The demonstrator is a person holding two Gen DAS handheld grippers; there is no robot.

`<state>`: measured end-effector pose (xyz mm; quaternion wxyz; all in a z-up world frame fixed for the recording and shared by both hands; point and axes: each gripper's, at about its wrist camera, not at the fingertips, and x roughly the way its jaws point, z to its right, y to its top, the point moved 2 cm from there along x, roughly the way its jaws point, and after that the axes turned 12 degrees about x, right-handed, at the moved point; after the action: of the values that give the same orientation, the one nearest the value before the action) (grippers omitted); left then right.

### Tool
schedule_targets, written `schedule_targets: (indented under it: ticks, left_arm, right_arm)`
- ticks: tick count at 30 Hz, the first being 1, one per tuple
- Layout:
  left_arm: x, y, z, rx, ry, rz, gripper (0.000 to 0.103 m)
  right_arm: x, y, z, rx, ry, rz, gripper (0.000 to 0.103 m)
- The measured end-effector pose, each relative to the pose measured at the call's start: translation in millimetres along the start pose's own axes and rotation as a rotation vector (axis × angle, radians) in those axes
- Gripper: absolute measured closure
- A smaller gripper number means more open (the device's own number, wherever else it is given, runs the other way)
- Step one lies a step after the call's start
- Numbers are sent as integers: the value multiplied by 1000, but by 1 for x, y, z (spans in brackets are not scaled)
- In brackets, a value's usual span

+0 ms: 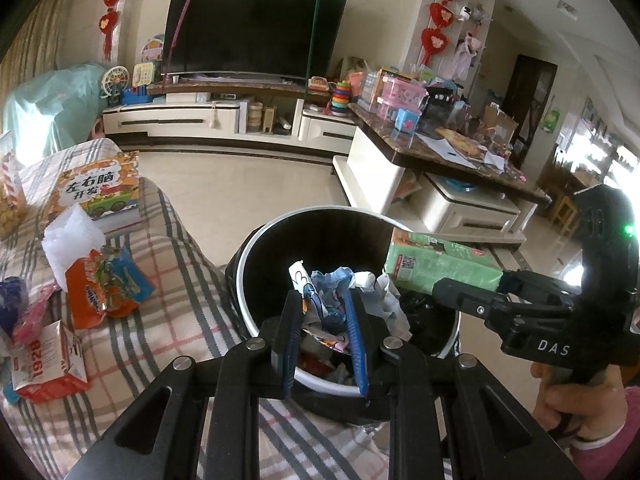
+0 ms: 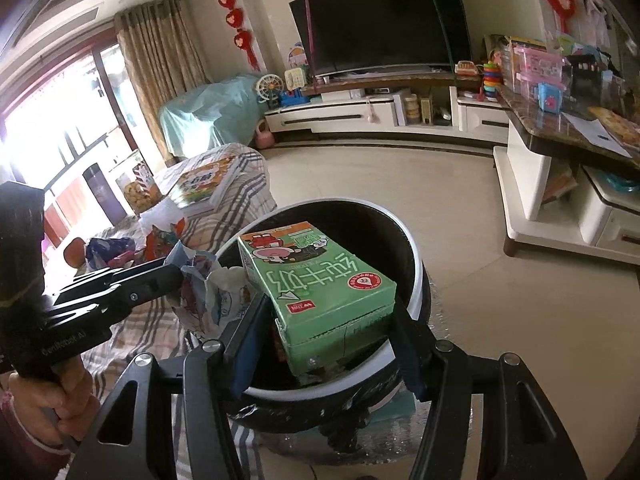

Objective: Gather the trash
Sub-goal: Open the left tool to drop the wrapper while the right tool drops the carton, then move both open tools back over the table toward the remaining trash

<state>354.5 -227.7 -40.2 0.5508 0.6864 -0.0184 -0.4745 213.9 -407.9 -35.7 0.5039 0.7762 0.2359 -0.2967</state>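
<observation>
Blue pads of the left gripper (image 1: 324,320) pinch a crumpled wrapper (image 1: 326,292) over the bin (image 1: 256,248), which stands against the near edge of the plaid sofa (image 1: 168,320). Right gripper (image 2: 326,320) clamps a green carton (image 2: 316,280) above the bin's mouth, its far end already inside the rim. Best to lower each piece below the rim before opening the jaws, carton first, so it doesn't tip out. More packets (image 1: 104,288) wait on the sofa

Daylight blows out the window (image 2: 36,140) at left; frames stay sharp, edges bent by fisheye vignette.
</observation>
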Motion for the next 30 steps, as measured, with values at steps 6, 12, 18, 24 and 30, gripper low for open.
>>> schedule_targets:
  ticks: [6,12,18,24,30]
  left_arm:
    - [7,2,2,-3,-1,-12,81]
    - [9,3,-2,-32,12,-22,55]
    - [-9,-8,-5,-54,48,-3,35]
    - [-39,-35,-11,-99,93,9,25]
    - [-77,-70,-21,-156,129,11,25]
  right_arm:
    - [11,3,0,-17,-26,-31,44]
    - [16,6,0,-6,-27,-48,39]
    - [6,5,-3,16,-12,-21,21]
    - [-10,-3,-17,35,38,26,11]
    - [-17,-18,-38,69,108,34,9]
